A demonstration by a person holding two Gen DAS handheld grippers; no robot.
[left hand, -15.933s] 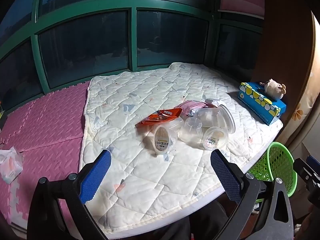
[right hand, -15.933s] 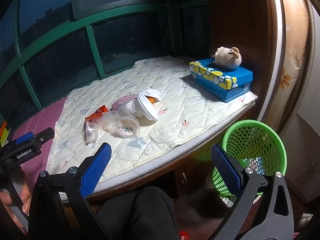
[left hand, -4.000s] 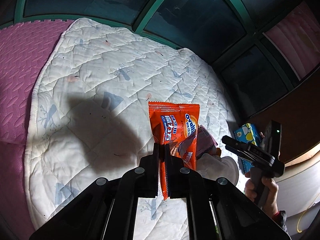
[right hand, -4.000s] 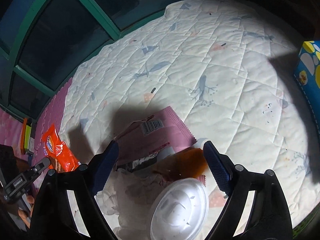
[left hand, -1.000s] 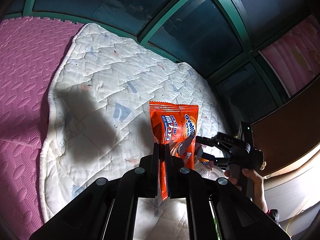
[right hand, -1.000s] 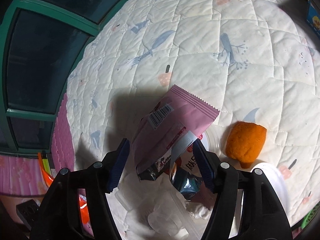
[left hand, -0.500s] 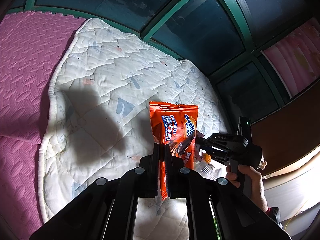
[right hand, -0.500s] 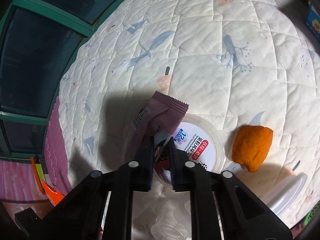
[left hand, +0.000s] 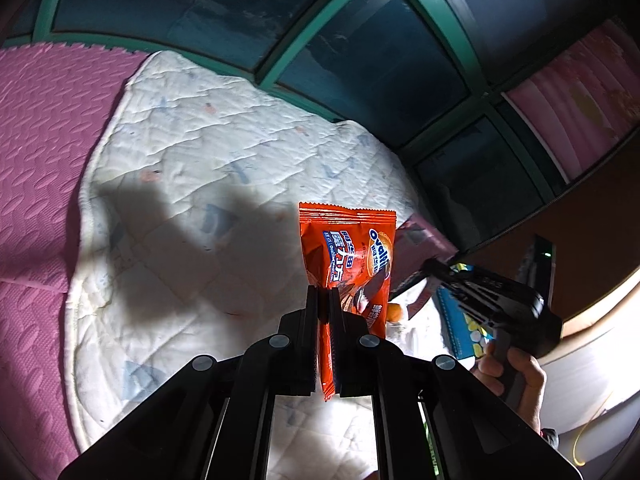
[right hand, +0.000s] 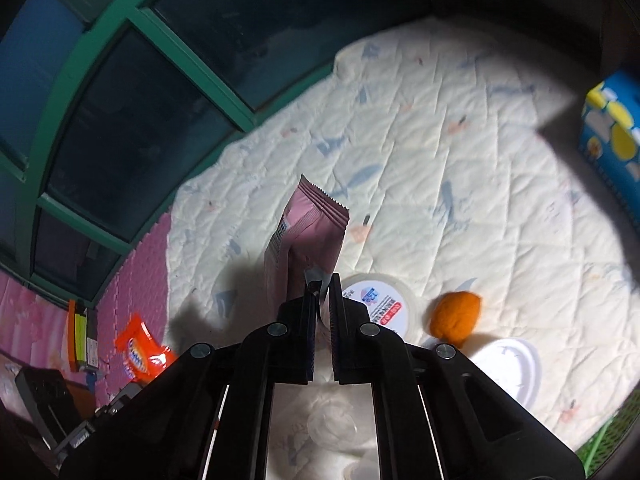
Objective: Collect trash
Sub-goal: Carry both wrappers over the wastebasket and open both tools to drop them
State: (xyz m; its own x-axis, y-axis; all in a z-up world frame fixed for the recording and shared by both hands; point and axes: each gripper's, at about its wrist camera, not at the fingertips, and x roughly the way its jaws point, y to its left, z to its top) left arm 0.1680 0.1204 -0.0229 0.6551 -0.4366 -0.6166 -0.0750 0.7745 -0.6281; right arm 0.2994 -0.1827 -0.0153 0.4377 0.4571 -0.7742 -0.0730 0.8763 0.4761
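The left gripper (left hand: 324, 300) is clamped on the lower edge of an orange snack wrapper (left hand: 350, 256). The wrapper stands lengthwise, straight out from the fingertips, its crimped end farthest from the claw, raised above a white quilted mat (left hand: 192, 184).

The right gripper (right hand: 322, 292) is closed tight on the bottom of a pink snack wrapper (right hand: 308, 232). This one also runs lengthwise away from the fingers, folded along its length, its serrated end pointing up and away.

On the mat just beyond the right gripper lies a round plastic tub (right hand: 380, 304), label facing up; what is inside cannot be seen. Beside it sits an orange crumpled lump (right hand: 456, 318), and next to that a white round lid (right hand: 508, 368). A blue box with yellow spots (right hand: 612, 140) rests at the mat's far right edge. Pink foam tiles (left hand: 36, 132) border the mat on the left.
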